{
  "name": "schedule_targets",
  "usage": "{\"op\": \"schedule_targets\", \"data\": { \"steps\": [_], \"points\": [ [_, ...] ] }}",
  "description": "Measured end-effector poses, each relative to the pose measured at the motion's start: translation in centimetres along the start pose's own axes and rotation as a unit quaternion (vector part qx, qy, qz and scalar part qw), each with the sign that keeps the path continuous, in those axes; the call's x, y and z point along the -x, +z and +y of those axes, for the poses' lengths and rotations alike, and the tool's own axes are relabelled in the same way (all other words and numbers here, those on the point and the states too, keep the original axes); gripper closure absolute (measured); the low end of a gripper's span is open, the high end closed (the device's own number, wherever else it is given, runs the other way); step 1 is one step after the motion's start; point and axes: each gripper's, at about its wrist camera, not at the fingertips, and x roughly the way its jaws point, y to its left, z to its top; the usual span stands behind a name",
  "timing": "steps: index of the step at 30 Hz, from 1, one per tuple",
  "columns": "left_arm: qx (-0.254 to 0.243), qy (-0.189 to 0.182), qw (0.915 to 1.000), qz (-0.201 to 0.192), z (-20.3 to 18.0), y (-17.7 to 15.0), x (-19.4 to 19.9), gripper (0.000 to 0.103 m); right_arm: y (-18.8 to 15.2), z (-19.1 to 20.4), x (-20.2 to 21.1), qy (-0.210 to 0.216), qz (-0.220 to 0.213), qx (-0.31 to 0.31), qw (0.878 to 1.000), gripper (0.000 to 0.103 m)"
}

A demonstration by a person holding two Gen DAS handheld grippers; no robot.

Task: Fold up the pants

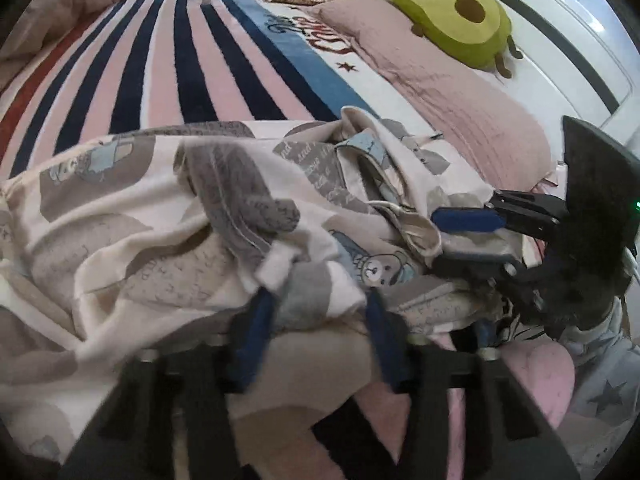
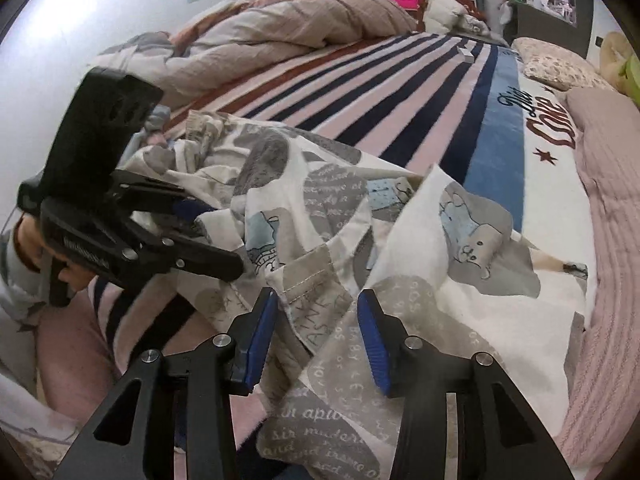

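Cream pants [image 2: 320, 216] printed with grey patches and blue bears lie crumpled on a bed with a pink and navy striped blanket [image 2: 400, 92]. The right tool [image 2: 318, 320] straddles a fold of the fabric, blue pads apart. The left tool [image 1: 316, 316] is blurred; fabric sits between its parted pads. An avocado plush [image 1: 452, 16] rests beyond.

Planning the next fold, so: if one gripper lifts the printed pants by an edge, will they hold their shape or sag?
The pants lie rumpled in soft creases on the striped blanket, so they would probably sag and drape. The fabric looks thin, likely light. Cloth lies loosely between the right gripper pads, so an edge could slip out unless the gripper closes.
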Motion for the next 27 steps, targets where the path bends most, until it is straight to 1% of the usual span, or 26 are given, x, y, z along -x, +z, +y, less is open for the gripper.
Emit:
{"op": "schedule_targets", "data": {
  "steps": [1,2,3,4,6,7,9,10,11,12,13,14,15,16,18,19,20,21,22,24,25,26,27],
  "points": [
    [-0.002,0.003,1.0000,-0.005,-0.1,-0.2,0.6,0.083,-0.1,-0.3,0.2,-0.007,0.000,-0.004,1.000,0.067],
    [-0.008,0.010,0.9999,-0.008,-0.3,-0.3,1.0,0.092,-0.2,-0.7,0.4,-0.019,-0.001,-0.008,1.000,0.067],
    [-0.016,0.015,0.9997,-0.011,-0.5,-0.5,1.4,0.094,-0.3,-1.1,0.7,-0.035,-0.003,-0.011,0.999,0.067],
    [-0.019,0.015,0.9996,-0.011,-0.7,-0.7,1.6,0.094,-0.3,-1.4,0.9,-0.047,-0.004,-0.013,0.999,0.067],
    [-0.031,0.030,0.9990,-0.011,-1.0,-1.2,2.2,0.095,-0.5,-1.9,1.2,-0.070,-0.003,-0.013,0.997,0.066],
    [-0.036,0.040,0.9985,-0.008,-1.0,-1.6,2.5,0.094,-0.6,-2.3,1.4,-0.092,-0.001,-0.009,0.996,0.066],
    [-0.028,0.044,0.9986,0.004,-0.7,-2.2,2.5,0.095,-0.8,-2.9,1.7,-0.142,0.001,0.002,0.990,0.066],
    [-0.024,0.045,0.9986,0.014,-0.6,-2.5,2.6,0.094,-0.9,-3.5,1.9,-0.153,0.002,0.000,0.988,0.066],
    [-0.025,0.055,0.9980,0.019,-0.6,-2.6,2.8,0.094,-1.0,-3.9,2.2,-0.148,0.002,-0.009,0.989,0.066],
    [-0.030,0.068,0.9971,0.016,-0.6,-2.8,3.2,0.093,-1.2,-4.7,2.8,-0.120,-0.003,-0.029,0.992,0.066],
    [-0.032,0.076,0.9966,0.006,-0.7,-2.7,3.8,0.085,-1.3,-5.0,3.2,-0.101,-0.009,-0.039,0.994,0.066],
    [-0.030,0.070,0.9971,-0.004,-0.7,-2.5,4.4,0.074,-1.4,-5.2,3.5,-0.085,-0.016,-0.047,0.995,0.066],
    [-0.025,0.053,0.9980,-0.022,-0.8,-2.0,5.2,0.069,-1.4,-5.1,3.8,-0.068,-0.023,-0.049,0.996,0.066],
    [-0.022,0.042,0.9984,-0.032,-1.0,-1.6,5.5,0.065,-1.4,-5.0,3.9,-0.054,-0.026,-0.048,0.997,0.066],
    [-0.019,0.021,0.9986,-0.046,-1.8,-0.3,5.6,0.065,-1.3,-4.5,3.4,-0.023,-0.025,-0.053,0.998,0.060],
    [-0.017,0.012,0.9986,-0.049,-2.2,0.2,5.3,0.065,-1.2,-4.2,3.0,-0.009,-0.023,-0.052,0.998,0.054],
    [-0.016,0.000,0.9987,-0.049,-2.7,0.8,4.8,0.063,-1.2,-3.8,2.6,-0.002,-0.019,-0.046,0.999,0.048],
    [-0.014,-0.016,0.9988,-0.045,-3.2,1.6,3.8,0.062,-1.2,-3.1,1.9,-0.007,-0.012,-0.033,0.999,0.045],
    [-0.012,-0.021,0.9989,-0.041,-3.6,2.1,3.0,0.062,-1.3,-2.6,1.4,-0.013,-0.005,-0.022,1.000,0.044],
    [-0.010,-0.023,0.9993,-0.027,-4.3,3.1,0.9,0.062,-1.8,-2.3,0.4,-0.010,0.013,-0.011,1.000,0.044],
    [-0.012,-0.025,0.9995,-0.016,-4.6,3.6,-0.4,0.062,-2.0,-2.3,0.3,-0.010,0.015,-0.010,1.000,0.044],
    [-0.013,-0.027,0.9995,-0.007,-4.9,3.9,-1.5,0.062,-2.3,-2.3,0.3,-0.015,0.014,-0.006,1.000,0.047],
    [-0.012,-0.029,0.9995,0.000,-5.0,4.0,-2.5,0.062,-2.7,-2.5,0.6,-0.028,0.009,0.002,1.000,0.049]
  ]
}}
